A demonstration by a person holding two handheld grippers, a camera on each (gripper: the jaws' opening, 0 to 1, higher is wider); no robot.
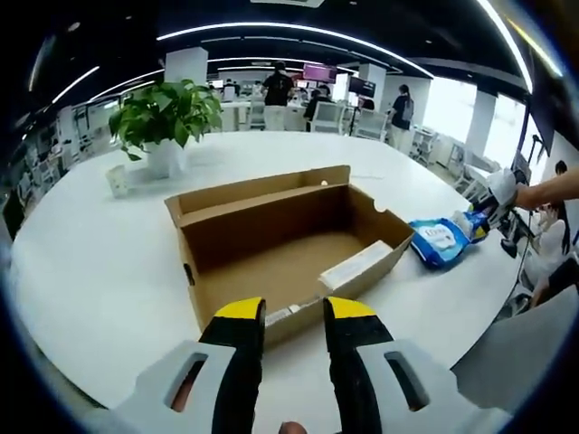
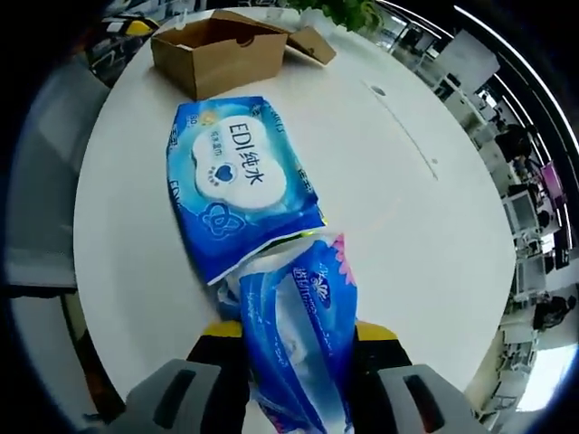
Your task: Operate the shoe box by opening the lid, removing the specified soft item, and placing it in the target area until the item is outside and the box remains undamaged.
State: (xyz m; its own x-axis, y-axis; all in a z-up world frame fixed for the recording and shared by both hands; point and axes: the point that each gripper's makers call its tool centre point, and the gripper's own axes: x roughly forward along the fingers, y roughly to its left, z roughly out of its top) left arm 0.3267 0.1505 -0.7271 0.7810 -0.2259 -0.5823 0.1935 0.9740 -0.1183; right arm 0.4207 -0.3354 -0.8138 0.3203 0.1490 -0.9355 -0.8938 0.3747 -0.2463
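The right hand-held gripper (image 2: pixel 298 339) is clamped on one blue tissue pack (image 2: pixel 303 339), just ahead lies one wipes pack (image 2: pixel 237 181) labelled "EDI", outside the open shoe box (image 2: pixel 217 50) on the tabletop (image 2: pixel 407 208), while the left hand-held gripper (image 1: pixel 296 312) stands apart.

Right claw (image 2: pixel 298 339) clamped on tissue pack (image 2: pixel 303 344) beside wipes pack (image 2: pixel 237 181).

left gripper view sits low at the table (image 1: pixel 99 271) edge, facing the nearby open shoe box (image 1: pixel 280 244); right gripper view looks back along the table, box (image 2: pixel 217 50) far, shared.
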